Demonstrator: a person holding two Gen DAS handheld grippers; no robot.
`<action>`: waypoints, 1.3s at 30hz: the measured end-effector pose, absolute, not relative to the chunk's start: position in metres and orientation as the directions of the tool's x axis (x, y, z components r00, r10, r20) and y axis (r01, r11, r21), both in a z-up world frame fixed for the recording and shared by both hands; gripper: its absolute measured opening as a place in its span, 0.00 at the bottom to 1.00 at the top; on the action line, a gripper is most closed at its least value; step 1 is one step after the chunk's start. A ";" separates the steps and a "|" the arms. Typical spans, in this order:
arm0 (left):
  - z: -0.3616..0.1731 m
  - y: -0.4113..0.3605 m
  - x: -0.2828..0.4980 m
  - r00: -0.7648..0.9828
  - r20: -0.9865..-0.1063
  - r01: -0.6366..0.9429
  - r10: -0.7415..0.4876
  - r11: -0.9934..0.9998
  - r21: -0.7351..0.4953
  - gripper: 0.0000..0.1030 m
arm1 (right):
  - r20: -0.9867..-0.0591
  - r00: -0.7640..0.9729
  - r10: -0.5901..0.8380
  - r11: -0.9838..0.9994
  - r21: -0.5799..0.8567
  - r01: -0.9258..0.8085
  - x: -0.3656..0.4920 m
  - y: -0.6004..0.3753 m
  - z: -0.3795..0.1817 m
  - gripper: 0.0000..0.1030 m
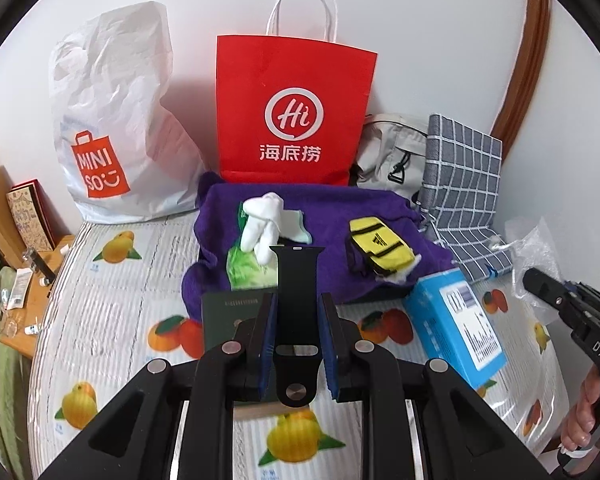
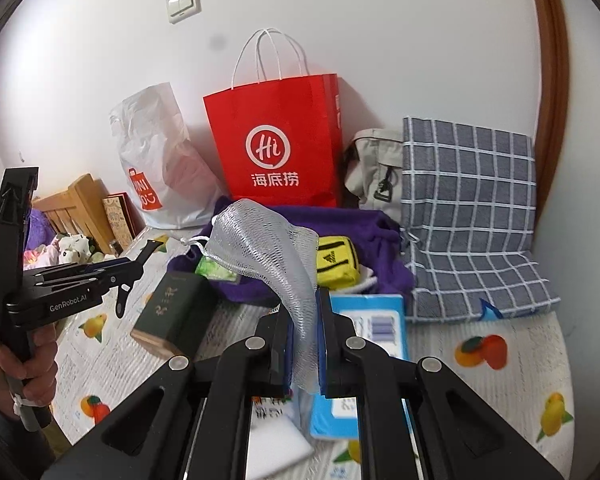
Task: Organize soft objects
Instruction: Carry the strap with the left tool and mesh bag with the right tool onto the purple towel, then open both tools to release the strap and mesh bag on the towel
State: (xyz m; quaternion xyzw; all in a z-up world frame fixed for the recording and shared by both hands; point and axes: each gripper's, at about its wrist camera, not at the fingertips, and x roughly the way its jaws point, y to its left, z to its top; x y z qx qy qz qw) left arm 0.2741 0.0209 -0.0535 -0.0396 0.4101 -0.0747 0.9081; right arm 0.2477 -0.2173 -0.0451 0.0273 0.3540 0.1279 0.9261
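My left gripper [image 1: 298,300] is shut on a black watch strap [image 1: 297,280] that stands up between its fingers. My right gripper [image 2: 304,304] is shut on a silver mesh pouch [image 2: 260,244] that hangs over the fingers; it shows at the right edge of the left wrist view [image 1: 534,252]. A purple cloth [image 1: 328,216] lies on the mattress with white socks [image 1: 262,224], a green packet [image 1: 248,268] and a yellow-black sock bundle [image 1: 380,254] on it. The purple cloth [image 2: 364,232] and yellow bundle [image 2: 337,266] also show in the right wrist view.
A red paper bag [image 1: 294,112], a white Miniso bag [image 1: 108,128], a beige bag [image 1: 396,156] and a grey checked cloth bag [image 1: 462,184] stand along the wall. A dark green book [image 2: 176,314] and blue box [image 1: 456,320] lie on the fruit-print mattress [image 1: 112,320].
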 end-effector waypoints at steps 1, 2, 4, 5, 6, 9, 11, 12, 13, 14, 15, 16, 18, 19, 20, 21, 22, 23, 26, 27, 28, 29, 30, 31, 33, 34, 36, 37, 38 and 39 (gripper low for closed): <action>-0.054 0.023 0.280 0.651 -0.740 0.100 -0.170 0.985 -0.138 0.19 | -0.653 0.711 0.260 0.965 0.145 -0.220 0.255 -0.214 -0.047 0.09; -0.054 0.025 0.284 0.651 -0.739 0.100 -0.173 0.985 -0.142 0.19 | -0.655 0.709 0.262 0.964 0.147 -0.220 0.260 -0.212 -0.048 0.09; -0.054 0.031 0.293 0.651 -0.738 0.095 -0.176 0.984 -0.151 0.19 | -0.660 0.705 0.260 0.965 0.143 -0.221 0.272 -0.207 -0.050 0.09; -0.054 0.033 0.297 0.652 -0.738 0.091 -0.175 0.984 -0.152 0.19 | -0.661 0.704 0.260 0.964 0.142 -0.223 0.276 -0.206 -0.050 0.09; -0.054 0.036 0.302 0.655 -0.736 0.090 -0.173 0.984 -0.151 0.19 | -0.663 0.702 0.260 0.964 0.140 -0.225 0.281 -0.204 -0.051 0.09; -0.053 0.041 0.314 0.655 -0.735 0.089 -0.174 0.984 -0.154 0.19 | -0.672 0.692 0.264 0.963 0.138 -0.233 0.298 -0.198 -0.053 0.09; -0.053 0.043 0.322 0.652 -0.737 0.091 -0.179 0.983 -0.158 0.19 | -0.673 0.691 0.264 0.963 0.136 -0.234 0.307 -0.195 -0.054 0.09; -0.053 0.042 0.327 0.650 -0.738 0.095 -0.182 0.983 -0.159 0.19 | -0.675 0.690 0.263 0.963 0.135 -0.234 0.314 -0.194 -0.055 0.09; -0.054 0.042 0.332 0.648 -0.739 0.098 -0.185 0.982 -0.160 0.19 | -0.676 0.688 0.263 0.962 0.136 -0.235 0.319 -0.193 -0.055 0.09; -0.055 0.041 0.336 0.646 -0.740 0.101 -0.188 0.982 -0.161 0.19 | -0.677 0.686 0.265 0.962 0.139 -0.235 0.325 -0.193 -0.056 0.09; -0.056 0.040 0.342 0.641 -0.743 0.105 -0.194 0.981 -0.165 0.19 | -0.678 0.684 0.267 0.962 0.141 -0.236 0.330 -0.192 -0.057 0.09; -0.058 0.038 0.346 0.637 -0.745 0.108 -0.199 0.980 -0.169 0.19 | -0.681 0.681 0.270 0.961 0.143 -0.237 0.337 -0.192 -0.057 0.09; -0.062 0.034 0.356 0.625 -0.751 0.119 -0.215 0.976 -0.181 0.19 | -0.683 0.677 0.274 0.960 0.147 -0.240 0.349 -0.191 -0.058 0.09; -0.065 0.032 0.361 0.619 -0.754 0.125 -0.223 0.975 -0.186 0.19 | -0.685 0.673 0.277 0.959 0.150 -0.242 0.353 -0.191 -0.059 0.09; -0.067 0.029 0.366 0.613 -0.756 0.128 -0.228 0.974 -0.189 0.19 | -0.688 0.668 0.282 0.957 0.154 -0.245 0.360 -0.190 -0.060 0.09; -0.070 0.027 0.371 0.607 -0.759 0.132 -0.233 0.972 -0.193 0.19 | -0.690 0.665 0.285 0.956 0.155 -0.248 0.363 -0.190 -0.061 0.09; -0.073 0.025 0.376 0.601 -0.762 0.137 -0.240 0.971 -0.198 0.19 | -0.693 0.662 0.285 0.956 0.153 -0.251 0.369 -0.189 -0.062 0.09; -0.076 0.024 0.380 0.596 -0.765 0.139 -0.245 0.969 -0.203 0.19 | -0.695 0.661 0.283 0.956 0.151 -0.250 0.374 -0.188 -0.064 0.09; -0.087 0.020 0.394 0.573 -0.778 0.138 -0.258 0.966 -0.219 0.19 | -0.711 0.647 0.277 0.957 0.146 -0.250 0.391 -0.186 -0.073 0.09; -0.092 0.019 0.399 0.564 -0.783 0.137 -0.263 0.965 -0.225 0.19 | -0.716 0.642 0.275 0.958 0.145 -0.249 0.395 -0.186 -0.077 0.09; -0.097 0.018 0.404 0.554 -0.789 0.137 -0.266 0.964 -0.229 0.19 | -0.722 0.635 0.275 0.958 0.146 -0.248 0.399 -0.186 -0.081 0.09; -0.102 0.017 0.407 0.545 -0.795 0.135 -0.267 0.963 -0.231 0.19 | -0.728 0.629 0.275 0.958 0.148 -0.247 0.403 -0.187 -0.085 0.09; -0.108 0.017 0.412 0.533 -0.804 0.128 -0.264 0.964 -0.232 0.19 | -0.735 0.620 0.274 0.958 0.149 -0.246 0.407 -0.187 -0.091 0.09; -0.112 0.017 0.415 0.527 -0.809 0.124 -0.261 0.965 -0.231 0.19 | -0.744 0.610 0.273 0.958 0.150 -0.245 0.412 -0.188 -0.097 0.09; -0.123 0.015 0.423 0.500 -0.828 0.116 -0.254 0.967 -0.226 0.19 | -0.763 0.587 0.269 0.958 0.151 -0.243 0.421 -0.188 -0.110 0.09; -0.126 0.015 0.426 0.489 -0.835 0.114 -0.254 0.967 -0.227 0.19 | -0.775 0.573 0.266 0.958 0.149 -0.243 0.426 -0.188 -0.115 0.09; -0.132 0.015 0.430 0.476 -0.840 0.112 -0.262 0.965 -0.237 0.19 | -0.794 0.551 0.257 0.960 0.146 -0.238 0.435 -0.189 -0.127 0.09; -0.135 0.015 0.431 0.471 -0.843 0.109 -0.261 0.965 -0.237 0.19 | -0.800 0.545 0.251 0.962 0.141 -0.236 0.437 -0.189 -0.132 0.09; -0.138 0.015 0.433 0.468 -0.846 0.107 -0.257 0.966 -0.234 0.19 | -0.806 0.539 0.244 0.963 0.136 -0.234 0.439 -0.189 -0.135 0.09; -0.140 0.016 0.434 0.466 -0.847 0.104 -0.255 0.967 -0.234 0.18 | -0.817 0.526 0.237 0.964 0.132 -0.230 0.443 -0.189 -0.142 0.09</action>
